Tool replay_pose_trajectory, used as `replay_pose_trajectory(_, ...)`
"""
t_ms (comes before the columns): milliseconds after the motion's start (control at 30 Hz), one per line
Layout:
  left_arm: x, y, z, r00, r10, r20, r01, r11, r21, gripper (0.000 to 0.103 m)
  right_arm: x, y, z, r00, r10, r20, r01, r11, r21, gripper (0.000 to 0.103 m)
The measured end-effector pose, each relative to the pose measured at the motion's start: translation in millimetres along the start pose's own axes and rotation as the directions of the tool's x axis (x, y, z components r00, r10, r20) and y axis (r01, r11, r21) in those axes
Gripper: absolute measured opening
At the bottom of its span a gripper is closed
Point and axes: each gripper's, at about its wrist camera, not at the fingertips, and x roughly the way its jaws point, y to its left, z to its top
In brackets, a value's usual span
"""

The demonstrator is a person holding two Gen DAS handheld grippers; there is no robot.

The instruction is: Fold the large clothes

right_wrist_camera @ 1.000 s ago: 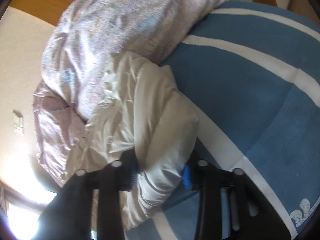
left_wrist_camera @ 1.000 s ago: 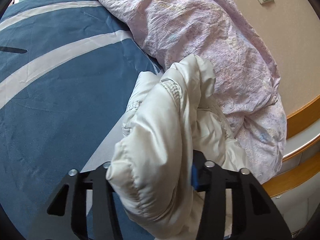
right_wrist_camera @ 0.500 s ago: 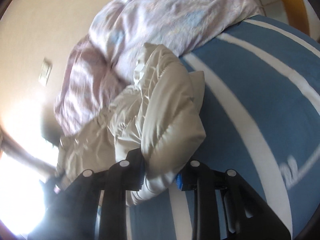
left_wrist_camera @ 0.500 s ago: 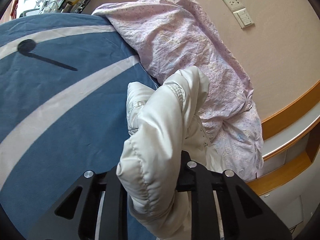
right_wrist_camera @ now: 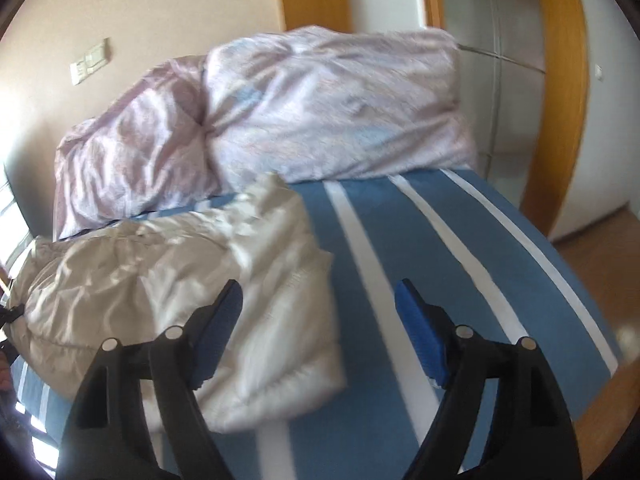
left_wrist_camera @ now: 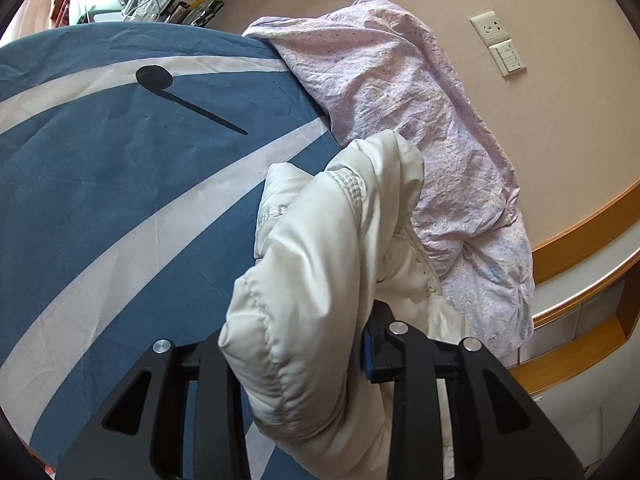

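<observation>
Left tool (left_wrist_camera: 294,356) grips a thick padded roll of the white jacket (left_wrist_camera: 320,264), its jaws easing apart at this moment though the pads press the fabric from both sides. That roll stands up out of the jaws and leans toward the lilac duvet (left_wrist_camera: 420,128), which is heaped against the wall at the head of the bed (left_wrist_camera: 100,184). In the left view the rest of the jacket trails down toward the bed edge beside the duvet.

Right tool (right_wrist_camera: 320,324) has nothing between its jaws; they are opening wide, and the blue pads (right_wrist_camera: 420,340) stand clear of the cloth. In the right view the jacket (right_wrist_camera: 192,280) lies crumpled on the blue striped cover, its upper edge touching the duvet (right_wrist_camera: 312,108), with one folded panel just ahead of the left finger.

Judging by this, the step in hand is laying the garment out flat before the first fold. To do it well, the left side should probably keep hold until the right tool has a new bite on a free hem or corner, not on a bunched roll, since puffy filling slips and springs back. Pulling the two grips apart and toward the open striped area, away from the duvet, would keep the two from tangling. The slick shell looks likely to slide, so a deep pinch near a seam seems safer.
</observation>
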Motion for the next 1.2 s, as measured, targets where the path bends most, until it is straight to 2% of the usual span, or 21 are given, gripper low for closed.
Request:
replay_pose_trajectory(100, 0.6, 0.0, -1.1, 1.0, 0.015, 0.01, -0.015, 1.0, -0.002, 0.051, 17.2, 51.2, 8.0, 0.998, 0.059, -0.016, -0.061, 0.991, -0.122, 0.078)
replay_pose_trajectory(200, 3.1, -1.6, -3.5, 0.999, 0.029, 0.021, -0.029, 1.0, -0.003, 0.059, 36.3, 102.6, 10.2, 0.995, 0.097, -0.038, -0.103, 0.971, -0.217, 0.078)
replay_pose_trajectory(300, 4.4, -5.1, -5.7, 0.998, 0.043, 0.039, -0.043, 0.999, 0.004, 0.06, 49.9, 144.1, 5.0, 0.992, 0.103, -0.072, -0.119, 0.95, -0.287, 0.078)
replay_pose_trajectory(433, 6.6, -6.4, -3.4, 0.997, 0.044, 0.056, -0.044, 0.999, 0.0, 0.061, 65.3, 176.8, -10.5, 0.992, 0.074, -0.1, -0.106, 0.925, -0.365, 0.078)
replay_pose_trajectory(500, 5.9, -7.0, -2.7, 0.997, 0.035, 0.067, -0.036, 0.999, 0.001, 0.06, 70.6, 185.8, -26.8, 0.992, 0.033, -0.124, -0.082, 0.907, -0.413, 0.078)
replay_pose_trajectory(567, 4.6, -8.7, -1.7, 0.997, 0.018, 0.076, -0.018, 1.0, 0.0, 0.054, 79.1, 192.9, -36.8, 0.992, -0.004, -0.127, -0.054, 0.895, -0.444, 0.08)
replay_pose_trajectory(633, 1.7, -11.4, 0.3, 0.996, -0.009, 0.085, 0.009, 1.0, 0.003, 0.042, 84.6, 201.4, -46.5, 0.993, -0.043, -0.108, -0.015, 0.876, -0.483, 0.08)
replay_pose_trajectory(733, -3.5, -19.7, 4.2, 0.995, -0.051, 0.091, 0.049, 0.999, 0.016, 0.037, 90.5, 204.0, -49.1, 0.992, -0.056, -0.113, -0.006, 0.873, -0.487, 0.08)
replay_pose_trajectory(900, -12.5, -46.7, 5.0, 0.987, -0.122, 0.109, 0.114, 0.99, 0.08, 0.034, 96.3, 207.6, -53.4, 0.991, -0.081, -0.103, 0.018, 0.863, -0.505, 0.081)
replay_pose_trajectory(1067, -24.5, -92.0, -2.4, 0.965, -0.231, 0.124, 0.204, 0.959, 0.197, 0.034, 101.5, 210.9, -55.3, 0.991, -0.099, -0.091, 0.037, 0.852, -0.522, 0.081)
replay_pose_trajectory(1200, -29.5, -133.3, -16.1, 0.943, -0.314, 0.111, 0.269, 0.915, 0.3, 0.034, 104.4, 211.3, -56.0, 0.991, -0.104, -0.084, 0.044, 0.846, -0.531, 0.081)
